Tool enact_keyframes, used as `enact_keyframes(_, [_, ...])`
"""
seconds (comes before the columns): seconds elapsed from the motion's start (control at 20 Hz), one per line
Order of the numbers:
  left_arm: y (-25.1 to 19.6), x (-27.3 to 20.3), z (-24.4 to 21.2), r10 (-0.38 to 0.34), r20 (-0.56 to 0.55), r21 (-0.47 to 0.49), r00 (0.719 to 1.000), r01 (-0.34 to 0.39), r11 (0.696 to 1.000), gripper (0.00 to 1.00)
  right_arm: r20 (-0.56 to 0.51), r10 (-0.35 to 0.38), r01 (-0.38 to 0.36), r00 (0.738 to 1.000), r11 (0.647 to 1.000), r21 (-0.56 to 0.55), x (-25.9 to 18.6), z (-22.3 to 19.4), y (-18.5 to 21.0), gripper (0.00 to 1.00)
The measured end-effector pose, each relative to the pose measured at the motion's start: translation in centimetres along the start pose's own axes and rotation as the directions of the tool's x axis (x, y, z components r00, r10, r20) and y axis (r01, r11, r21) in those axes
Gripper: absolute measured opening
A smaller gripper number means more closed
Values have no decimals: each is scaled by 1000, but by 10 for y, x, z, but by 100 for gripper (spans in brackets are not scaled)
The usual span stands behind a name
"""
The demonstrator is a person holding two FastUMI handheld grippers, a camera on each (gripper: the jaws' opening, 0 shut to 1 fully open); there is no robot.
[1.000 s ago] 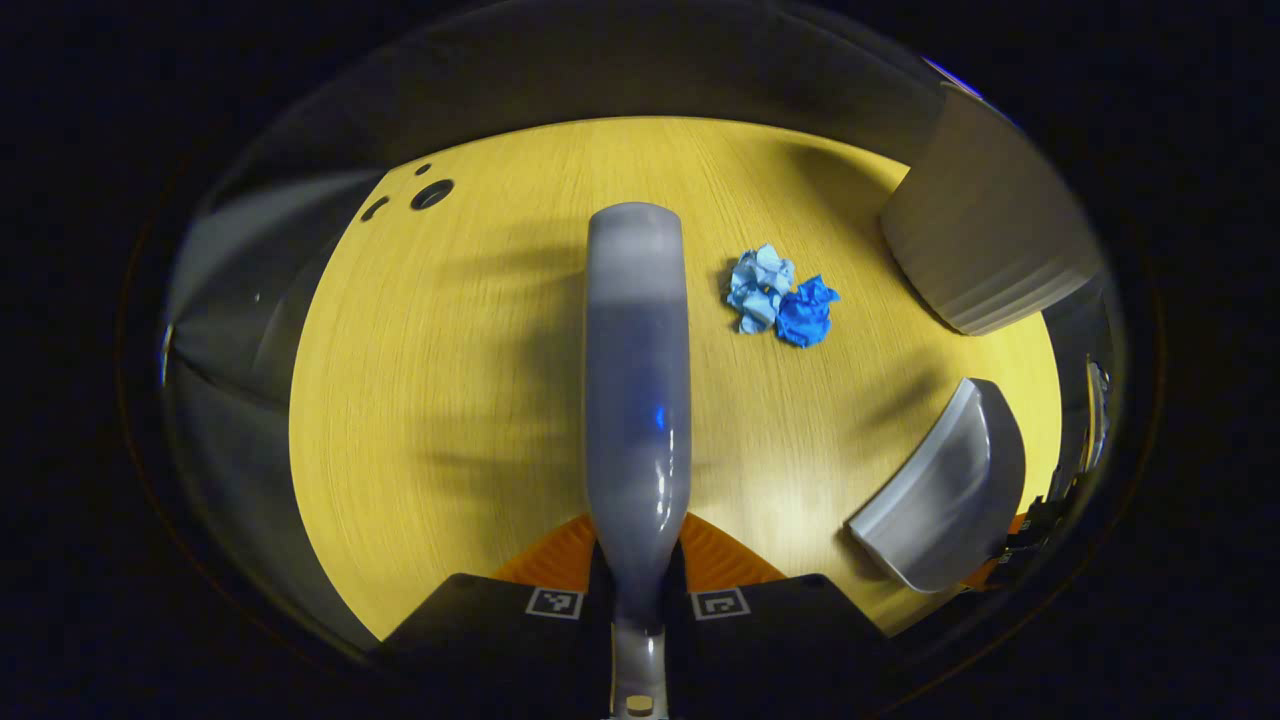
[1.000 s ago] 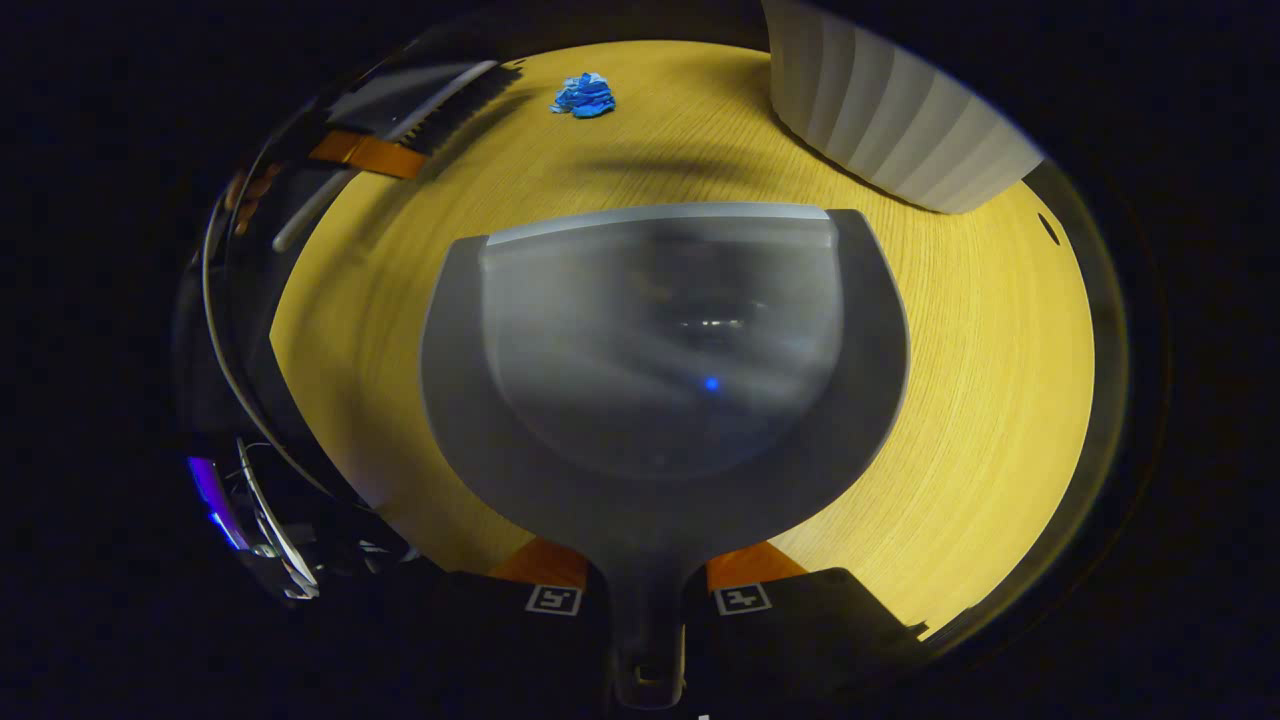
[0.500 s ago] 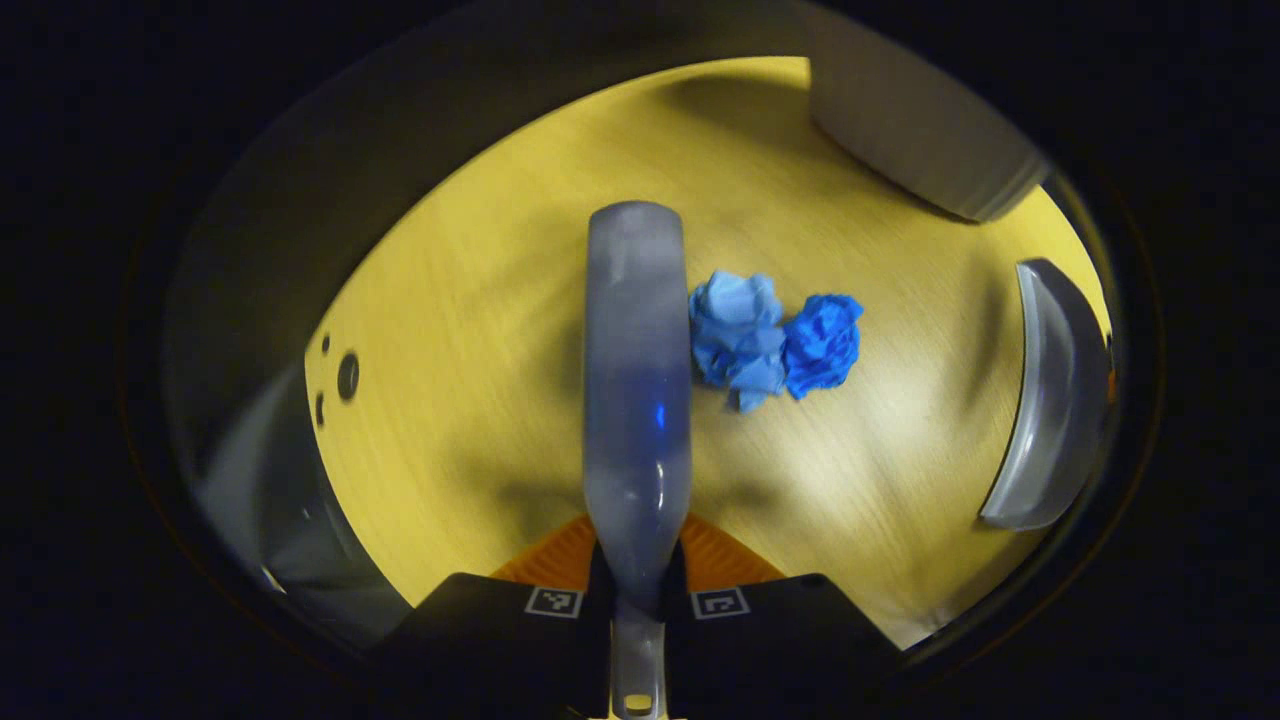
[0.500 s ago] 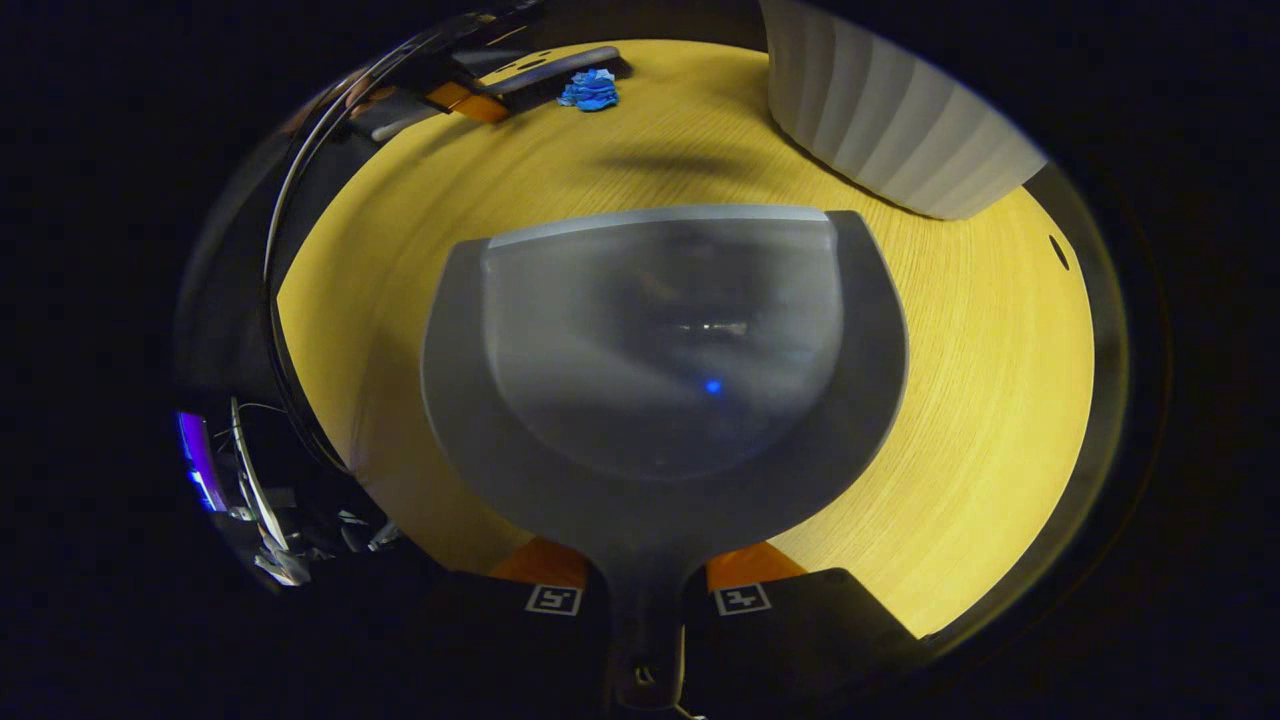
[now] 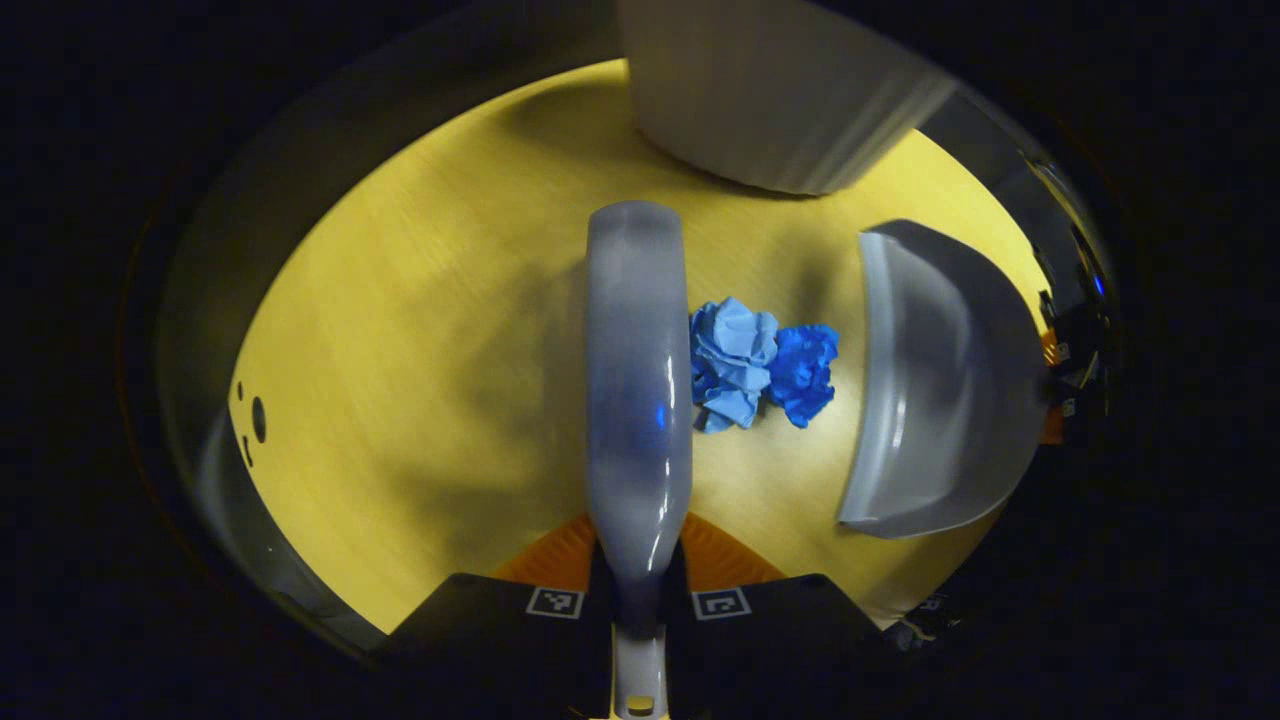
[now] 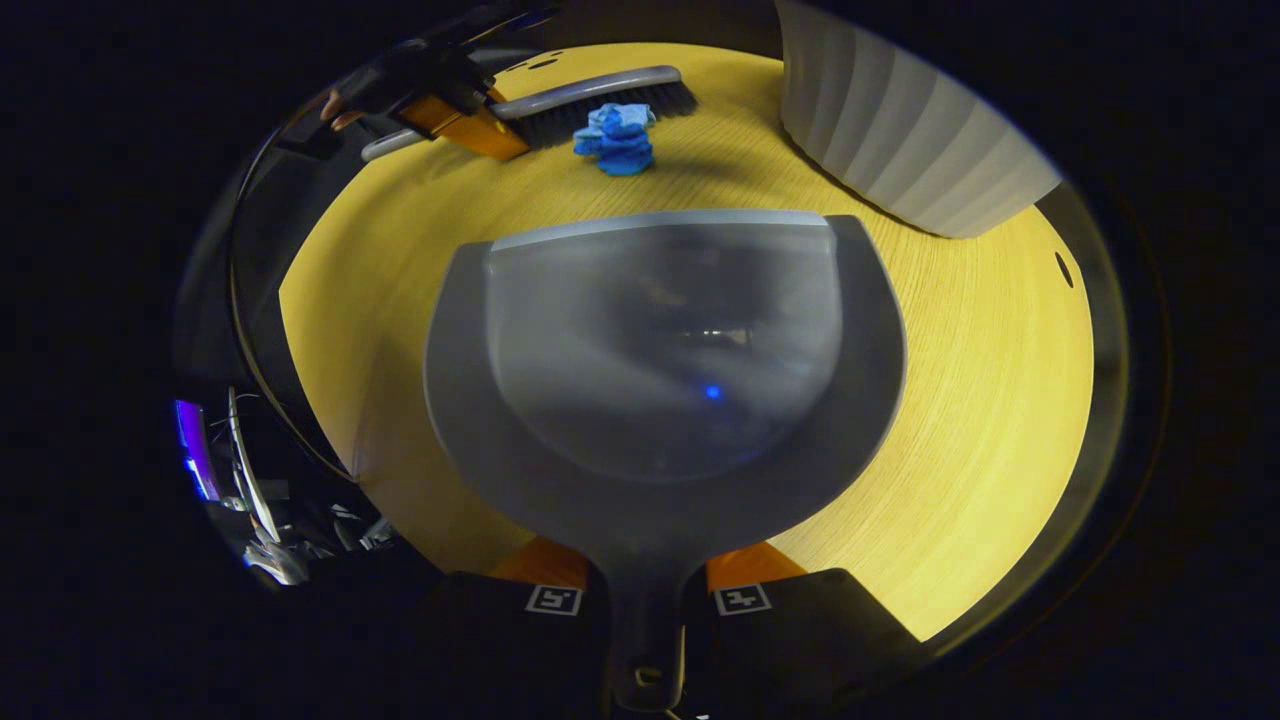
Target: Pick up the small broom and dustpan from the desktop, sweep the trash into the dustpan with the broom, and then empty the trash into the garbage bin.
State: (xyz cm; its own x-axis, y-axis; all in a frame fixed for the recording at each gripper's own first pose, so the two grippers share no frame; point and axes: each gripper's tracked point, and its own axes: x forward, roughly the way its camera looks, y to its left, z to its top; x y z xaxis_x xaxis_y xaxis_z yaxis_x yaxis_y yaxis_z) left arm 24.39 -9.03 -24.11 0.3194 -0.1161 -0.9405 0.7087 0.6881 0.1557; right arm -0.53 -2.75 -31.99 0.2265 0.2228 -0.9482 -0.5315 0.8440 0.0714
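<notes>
My left gripper (image 5: pixel 637 585) pinches the broom (image 5: pixel 637 380) by its handle, and the broom's head reaches out over the yellow desk (image 5: pixel 420 380). Two crumpled blue paper balls (image 5: pixel 760 365) lie against the broom's right side, between it and the dustpan (image 5: pixel 940 390). My right gripper (image 6: pixel 645 590) is clamped on the dustpan's handle, the pan's open lip facing the paper. The ribbed white bin (image 6: pixel 910 140) stands on the desk beyond the dustpan.

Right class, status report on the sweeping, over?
Left gripper shut on grey plastic broom; right gripper shut on grey dustpan. Crumpled blue paper trash lies between them on the yellow desktop. Nothing blocking.
</notes>
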Motion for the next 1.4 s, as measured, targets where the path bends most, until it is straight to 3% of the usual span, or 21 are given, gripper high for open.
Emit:
enact_keyframes(0.25, [-72, -4, -13, -133, -4, -27, 991, 133, 991, 25, 10, -11, 11, 1000, 1000, -10, 1, 0, -1, 33])
enact_keyframes(0.4, [-101, -6, -19, -141, 8, -5, 990, 141, 990, 28, 21, -16, 16, 1000, 999, -27, 1, -2, -2, 33])
enact_keyframes(0.65, [-124, -28, -32, -258, 46, -132, 965, 262, 956, 25, 68, -37, 38, 997, 999, -6, -3, -14, 3, 33])
enact_keyframes(0.9, [-133, -36, -40, -222, 147, -260, 964, 255, 931, 28, 127, -55, 50, 990, 998, 39, -18, -19, 7, 33])
enact_keyframes(1.2, [-141, -43, -66, -88, 242, -349, 966, 171, 921, 28, 193, -63, 39, 979, 992, 123, -61, -22, 10, 33])
enact_keyframes(1.4, [-152, -43, -79, -32, 255, -376, 966, 130, 917, 25, 150, -107, 91, 983, 990, 110, -102, -42, -6, 33])
